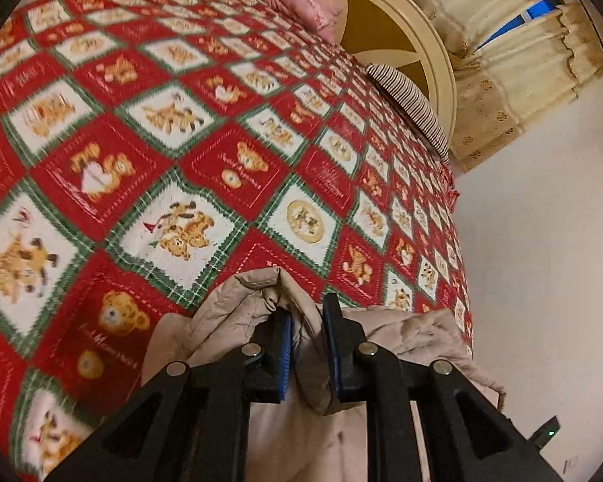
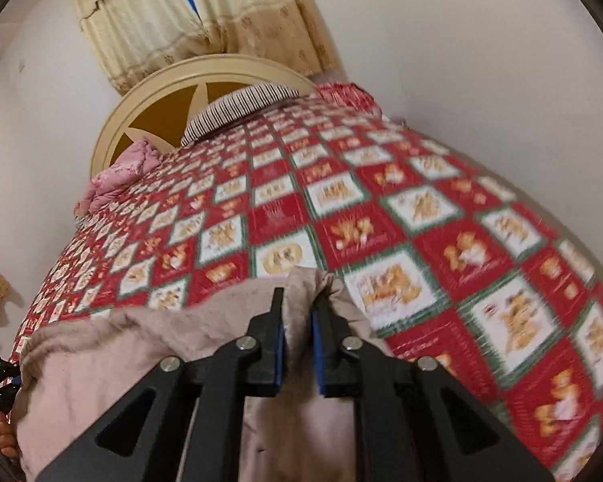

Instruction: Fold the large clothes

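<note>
Both the left gripper point(image 1: 306, 345) and right gripper point(image 2: 297, 335) have jaws clenched on the beige coat point(image 2: 112, 361), stretched between them over the bed point(image 1: 221, 168).

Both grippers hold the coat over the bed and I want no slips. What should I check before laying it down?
1. Left gripper pinches a fold of the beige quilted coat: ok.
2. Right gripper clamps the coat's fabric: ok.
3. Red patchwork teddy-bear bedspread ahead lies flat: ok.
4. Striped pillow stays clear by the round cream headboard: ok.
5. Coat hanging unbunched: cannot tell.
</note>
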{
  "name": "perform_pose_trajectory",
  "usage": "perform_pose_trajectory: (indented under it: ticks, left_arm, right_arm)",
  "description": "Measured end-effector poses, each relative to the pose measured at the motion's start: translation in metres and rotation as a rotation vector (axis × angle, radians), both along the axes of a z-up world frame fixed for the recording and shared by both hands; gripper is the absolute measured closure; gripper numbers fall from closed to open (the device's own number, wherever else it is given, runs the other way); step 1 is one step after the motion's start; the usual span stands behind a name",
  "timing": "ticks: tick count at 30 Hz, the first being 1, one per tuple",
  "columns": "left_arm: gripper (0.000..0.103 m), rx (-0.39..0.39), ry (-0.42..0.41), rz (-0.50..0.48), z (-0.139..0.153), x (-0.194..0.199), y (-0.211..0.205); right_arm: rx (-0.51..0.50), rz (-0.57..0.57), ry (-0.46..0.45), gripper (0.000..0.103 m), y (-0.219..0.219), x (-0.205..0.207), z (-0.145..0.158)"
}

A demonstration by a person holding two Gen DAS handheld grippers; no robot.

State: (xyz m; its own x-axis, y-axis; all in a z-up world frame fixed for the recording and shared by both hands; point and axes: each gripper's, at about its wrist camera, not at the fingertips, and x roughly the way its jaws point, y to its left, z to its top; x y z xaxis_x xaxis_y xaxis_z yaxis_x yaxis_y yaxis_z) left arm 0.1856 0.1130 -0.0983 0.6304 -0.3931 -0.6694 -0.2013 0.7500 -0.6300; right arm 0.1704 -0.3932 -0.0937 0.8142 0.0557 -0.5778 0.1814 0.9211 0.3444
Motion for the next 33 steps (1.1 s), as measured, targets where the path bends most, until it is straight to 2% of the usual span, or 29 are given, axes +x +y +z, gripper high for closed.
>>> perform_pose_trajectory:
  ticks: [2,3,7,9,12,14,15,17,18,19,20,21,22,24,25,26,28,30,33]
  left_arm:
    - [0.086,-0.004,0.000,-0.011,-0.013,0.000,0.001]
    - [0.086,-0.007,-0.014,-0.012,-0.020,-0.003,0.002]
    - [0.086,-0.052,-0.096,-0.009,-0.035,-0.013,0.004]
    - [0.085,-0.129,-0.076,-0.012,-0.037,-0.010,0.011]
    - [0.084,-0.250,-0.003,-0.027,-0.031,-0.003,0.027]
    - [0.083,-0.277,0.019,-0.043,-0.012,-0.006,0.038]
    - [0.082,-0.267,-0.004,-0.047,0.003,-0.012,0.043]
    - [0.080,-0.176,-0.064,-0.064,0.036,-0.025,0.045]
    - [0.073,-0.081,-0.097,-0.063,0.056,-0.033,0.044]
    - [0.056,0.023,-0.134,-0.049,0.075,-0.042,0.042]
    - [0.045,0.124,-0.181,-0.028,0.096,-0.051,0.041]
    - [0.025,0.158,-0.212,-0.015,0.107,-0.058,0.041]
    - [0.022,0.178,-0.249,0.007,0.118,-0.066,0.043]
    - [0.022,0.189,-0.305,0.011,0.135,-0.081,0.036]
    - [0.022,0.199,-0.331,-0.014,0.139,-0.086,0.027]
    - [0.022,0.225,-0.347,-0.041,0.142,-0.089,0.013]
    - [0.022,0.331,-0.362,-0.131,0.138,-0.095,-0.034]
    - [0.022,0.396,-0.364,-0.219,0.124,-0.100,-0.076]
    - [0.022,0.392,-0.353,-0.302,0.094,-0.097,-0.132]
  right_arm:
    - [0.032,0.012,0.006,0.069,-0.004,0.002,-0.012]
    - [0.053,0.022,0.009,0.067,-0.006,0.004,-0.017]
    - [0.058,0.026,0.014,0.063,-0.002,0.006,-0.034]
    - [0.033,0.022,0.031,0.063,0.003,0.011,-0.036]
    - [0.032,0.031,0.060,0.062,0.004,0.015,-0.036]
    - [0.067,0.040,0.069,0.061,-0.002,0.019,-0.039]
    - [0.091,0.042,0.067,0.060,-0.005,0.019,-0.039]
    - [0.150,0.044,0.055,0.057,-0.010,0.020,-0.038]
    - [0.183,0.050,0.039,0.057,-0.012,0.020,-0.035]
    - [0.204,0.055,0.018,0.054,-0.014,0.016,-0.028]
    - [0.217,0.056,-0.035,0.052,-0.017,0.008,-0.013]
    - [0.218,0.051,-0.087,0.048,-0.017,-0.001,0.001]
    - [0.212,0.041,-0.152,0.038,-0.018,-0.015,0.020]
    - [0.183,0.031,-0.231,0.036,-0.015,-0.037,0.048]
    - [0.154,0.043,-0.252,0.043,-0.009,-0.047,0.061]
    - [0.097,0.085,-0.245,0.061,0.007,-0.057,0.077]
    - [0.015,0.165,-0.208,0.076,0.036,-0.065,0.087]
    - [-0.077,0.239,-0.180,0.076,0.077,-0.077,0.085]
    - [-0.129,0.301,-0.162,0.076,0.123,-0.086,0.067]
